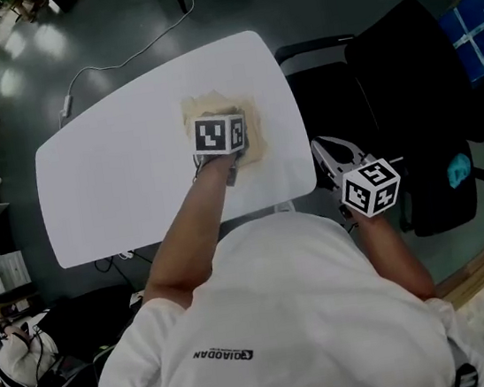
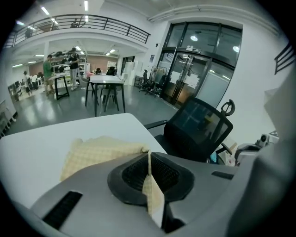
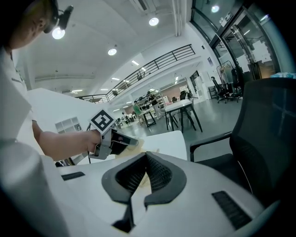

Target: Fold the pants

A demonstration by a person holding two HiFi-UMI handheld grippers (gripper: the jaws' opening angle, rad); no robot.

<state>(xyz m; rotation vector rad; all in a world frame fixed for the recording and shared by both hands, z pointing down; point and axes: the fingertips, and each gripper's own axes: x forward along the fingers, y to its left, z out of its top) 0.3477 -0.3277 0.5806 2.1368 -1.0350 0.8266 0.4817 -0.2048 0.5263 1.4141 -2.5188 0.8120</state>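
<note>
The cream checked pants point(image 1: 245, 116) lie bunched into a small heap on the right part of the white table point(image 1: 131, 168). My left gripper point(image 2: 149, 156) hangs over that heap, its marker cube point(image 1: 219, 135) covering the middle of it. Its jaws are shut on a thin edge of the pants point(image 2: 99, 150), and a strip of the cloth runs down between the pads. My right gripper point(image 1: 323, 148) is off the table's right edge, between table and chair. Its jaws point(image 3: 146, 155) are shut, tips touching, with nothing in them. In the right gripper view the left gripper point(image 3: 132, 141) shows above the pants.
A black office chair point(image 1: 415, 92) stands close to the table's right edge, with a teal item point(image 1: 459, 168) on its base. A white cable point(image 1: 133, 51) trails on the floor beyond the table. A blue box point(image 1: 478, 30) sits at far right. The table's left half is bare.
</note>
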